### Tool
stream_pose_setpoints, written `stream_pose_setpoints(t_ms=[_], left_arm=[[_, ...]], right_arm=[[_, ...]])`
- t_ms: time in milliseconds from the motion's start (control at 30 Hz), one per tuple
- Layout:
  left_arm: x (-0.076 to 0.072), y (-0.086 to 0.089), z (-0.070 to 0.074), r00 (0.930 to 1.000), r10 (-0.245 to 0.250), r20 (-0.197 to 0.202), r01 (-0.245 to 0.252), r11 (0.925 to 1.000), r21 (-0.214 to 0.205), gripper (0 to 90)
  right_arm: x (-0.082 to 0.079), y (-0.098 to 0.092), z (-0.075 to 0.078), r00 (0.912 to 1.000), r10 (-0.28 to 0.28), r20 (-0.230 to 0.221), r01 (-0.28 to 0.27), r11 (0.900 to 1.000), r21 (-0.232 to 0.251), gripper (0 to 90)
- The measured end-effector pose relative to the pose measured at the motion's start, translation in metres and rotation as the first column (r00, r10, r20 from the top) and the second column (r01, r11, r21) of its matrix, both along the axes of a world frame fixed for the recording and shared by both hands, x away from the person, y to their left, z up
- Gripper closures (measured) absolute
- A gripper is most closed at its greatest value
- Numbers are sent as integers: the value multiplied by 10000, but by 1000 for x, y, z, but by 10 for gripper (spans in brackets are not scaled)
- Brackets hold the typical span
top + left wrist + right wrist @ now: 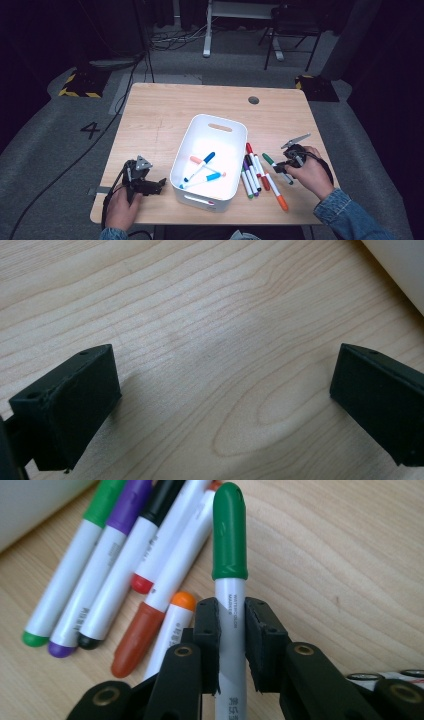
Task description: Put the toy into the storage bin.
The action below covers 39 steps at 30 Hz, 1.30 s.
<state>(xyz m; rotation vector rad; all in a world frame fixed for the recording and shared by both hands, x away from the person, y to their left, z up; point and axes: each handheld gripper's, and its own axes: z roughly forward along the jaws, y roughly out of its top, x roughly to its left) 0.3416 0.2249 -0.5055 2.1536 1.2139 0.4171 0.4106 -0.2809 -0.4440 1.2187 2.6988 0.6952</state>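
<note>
My right gripper (231, 625) is shut on the white barrel of a green-capped marker (230, 535), just below the cap. In the high view this gripper (286, 164) sits right of the white bin (235, 130), with the green marker (268, 159) pointing towards the bin. Several loose markers (255, 175) lie between them: green (70, 565), purple (100, 575), black (135, 555), red (165, 580) and orange (170, 625). Inside the bin lie two blue-capped markers (200, 167) and an orange one. My left gripper (159, 186) rests left of the bin, open (225, 400) over bare wood.
The wooden table (165, 115) has a round cable hole (253, 100) at its back right. A corner of the bin (400, 265) appears in the left gripper view. A chair (292, 30) and a desk leg stand on the floor beyond the table.
</note>
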Motion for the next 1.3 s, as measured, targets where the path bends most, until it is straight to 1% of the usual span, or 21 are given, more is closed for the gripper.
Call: stream_pose_setpoints(t_ms=[133,333,467,533,567,600,633,767,800,833,900,1067,1233,1267,1300], left_arm=[[0,0,0,10000,-6,0,6,10000,-7,0],[0,0,0,10000,-4,1,4,10000,-1,0],[0,0,0,10000,-6,-2,6,10000,-6,0],[0,0,0,10000,-5,-1,5,10000,-4,0],[0,0,0,10000,-7,-1,7,10000,-4,0],[0,0,0,10000,-8,-1,8,10000,-4,0],[0,0,0,10000,5,2,-5,10000,-1,0],[0,0,0,10000,2,1,-2,10000,-1,0],[0,0,0,10000,-2,-3,2,10000,-4,0],[0,0,0,10000,-1,-1,1,10000,-4,0],[0,0,0,10000,-5,-2,5,10000,-11,0],[0,0,0,10000,-5,0,5,10000,-4,0],[0,0,0,10000,-8,-6,8,10000,-9,0],[0,0,0,10000,-9,-6,9,10000,-9,0],[0,0,0,10000,-6,23,6,10000,12,0]], right_arm=[[-1,-1,13,9998,63,211,-69,9996,266,770],[-5,1,33,9990,192,394,-216,9980,601,770],[-7,4,47,9953,663,709,-717,9944,777,771],[-9,6,55,9937,756,828,-825,9931,839,771],[-9,6,55,9937,756,828,-825,9931,839,771],[-10,7,60,9920,872,911,-955,9913,910,770],[-11,9,68,9899,959,1048,-1061,9897,957,770],[-12,14,82,9856,1132,1254,-1272,9858,1099,770],[-13,16,86,9865,1096,1218,-1239,9854,1169,770],[-13,17,89,9836,1235,1317,-1388,9837,1142,770],[-13,20,95,9821,1299,1363,-1476,9806,1292,770],[-14,30,106,9770,1555,1461,-1753,9753,1343,771],[-13,43,114,9704,1875,1522,-2070,9704,1242,770],[-14,46,116,9717,1881,1430,-2063,9704,1255,770],[-14,49,117,9694,1957,1481,-2143,9691,1220,770]])
